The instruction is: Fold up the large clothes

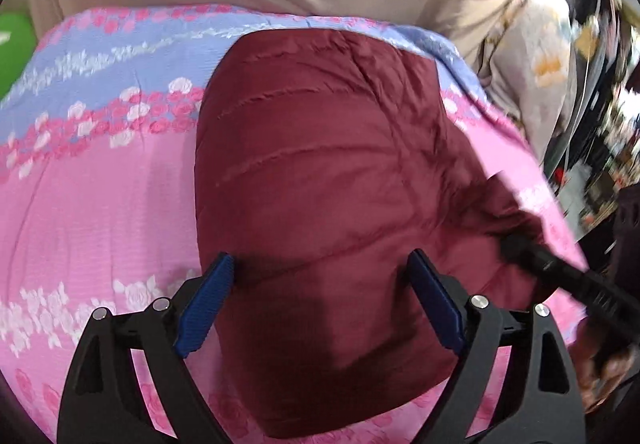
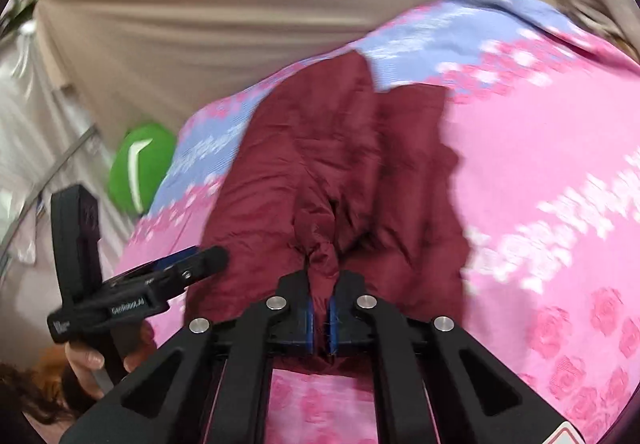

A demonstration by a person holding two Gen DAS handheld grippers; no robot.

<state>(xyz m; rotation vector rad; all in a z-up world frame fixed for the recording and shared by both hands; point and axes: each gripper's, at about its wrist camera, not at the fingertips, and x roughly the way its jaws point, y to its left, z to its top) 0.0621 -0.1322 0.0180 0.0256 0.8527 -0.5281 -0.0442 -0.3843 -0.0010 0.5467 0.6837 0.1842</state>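
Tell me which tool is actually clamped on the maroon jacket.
The right tool: its blue pads pinch a bunch of the maroon jacket. The left tool is wide open, gripping nothing.

Black tongs (image 1: 322, 300) with ribbed blue pads (image 1: 206, 300), silver screws, white lettering.

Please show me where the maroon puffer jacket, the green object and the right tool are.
maroon puffer jacket (image 1: 320, 172): left wrist view, quilted middle panel.
green object (image 2: 140, 164): right wrist view, its front face.
right tool (image 2: 321, 318): right wrist view, between fingertips.
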